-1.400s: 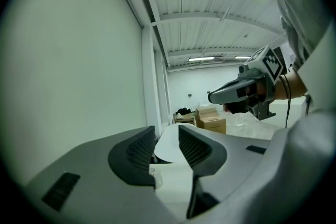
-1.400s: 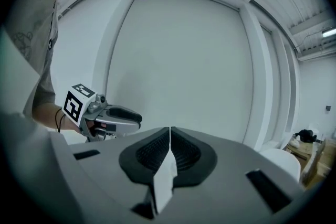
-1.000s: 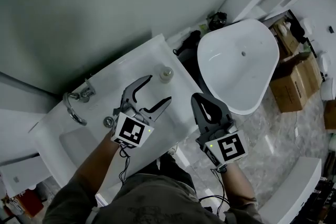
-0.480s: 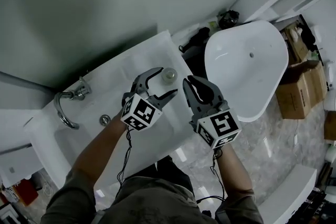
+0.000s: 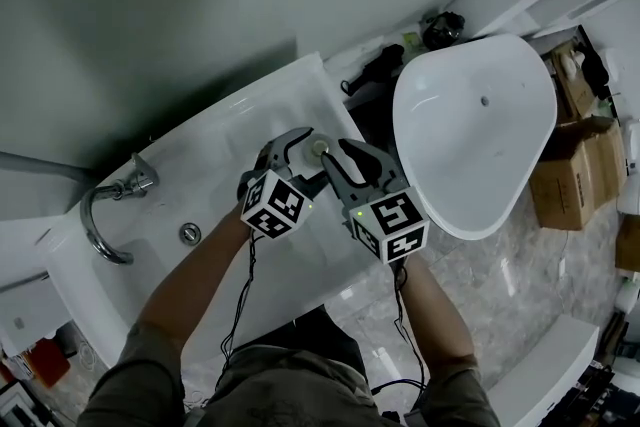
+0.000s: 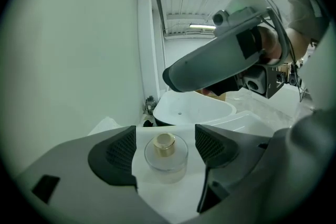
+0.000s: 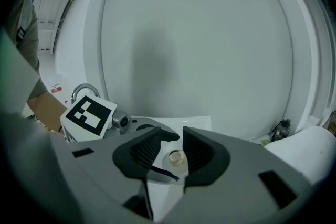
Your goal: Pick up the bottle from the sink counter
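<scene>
The small glass bottle (image 6: 166,152) stands at the surface's (image 5: 240,130) 2 o'clock end, untouched between the open left tool's (image 6: 164,148) jaws. The right tool's (image 7: 175,150) jaws are opening and frame it too. It is probably light, slick and fragile, so grip its round body.

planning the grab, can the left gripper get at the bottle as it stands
Probably yes: the bottle stands between the left gripper's open jaws, with gaps on both sides. The right gripper, jaws opening with the bottle between them too, may crowd it.
</scene>
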{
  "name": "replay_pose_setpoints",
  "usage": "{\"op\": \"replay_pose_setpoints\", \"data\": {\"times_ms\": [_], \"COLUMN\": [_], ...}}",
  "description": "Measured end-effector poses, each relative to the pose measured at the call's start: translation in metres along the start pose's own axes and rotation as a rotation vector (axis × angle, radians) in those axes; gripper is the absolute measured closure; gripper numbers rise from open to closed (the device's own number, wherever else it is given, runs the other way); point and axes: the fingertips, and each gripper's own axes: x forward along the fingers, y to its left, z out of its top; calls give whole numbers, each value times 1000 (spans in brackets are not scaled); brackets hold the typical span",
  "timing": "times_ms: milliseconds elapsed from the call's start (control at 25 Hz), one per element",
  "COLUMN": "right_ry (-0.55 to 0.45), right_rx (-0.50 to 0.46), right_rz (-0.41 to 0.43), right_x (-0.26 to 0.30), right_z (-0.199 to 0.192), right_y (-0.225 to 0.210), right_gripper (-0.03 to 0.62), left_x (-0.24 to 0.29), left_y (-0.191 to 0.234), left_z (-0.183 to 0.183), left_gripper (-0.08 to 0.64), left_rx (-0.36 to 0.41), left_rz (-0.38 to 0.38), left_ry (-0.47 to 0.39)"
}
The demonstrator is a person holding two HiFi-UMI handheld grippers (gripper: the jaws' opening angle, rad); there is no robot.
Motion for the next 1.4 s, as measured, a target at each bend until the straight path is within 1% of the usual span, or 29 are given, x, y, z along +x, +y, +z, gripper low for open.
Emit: {"op": "replay_pose_setpoints", "data": {"times_ms": [160, 400, 680, 880, 1040, 1200, 1400], "right_ry": [31, 82, 110, 116, 108, 107, 105], "right_rx": [7, 12, 5, -2, -20, -39, -58], "right_rz": [14, 56, 87, 107, 116, 118, 145], "right_x": [17, 39, 54, 60, 62, 63, 62], "right_z": [-16, -40, -59, -67, -67, -65, -65], "right_y": [-8, -11, -13, -12, -11, -8, -2], "right_gripper": [463, 449, 428, 414, 408, 399, 445], "left_x": [15, 34, 54, 63, 67, 66, 64], "left_y": [4, 2, 1, -2, -4, -3, -6], "left_z": [-12, -24, -44, -56, -59, -60, -60], "left_gripper": [230, 225, 222, 222, 222, 224, 224], "left_rx": [-9, -38, -79, -70, -39, -35, -22], "left_rz": [17, 11, -2, -19, -32, -35, -67], "left_ry": [14, 15, 35, 83, 120, 129, 131]}}
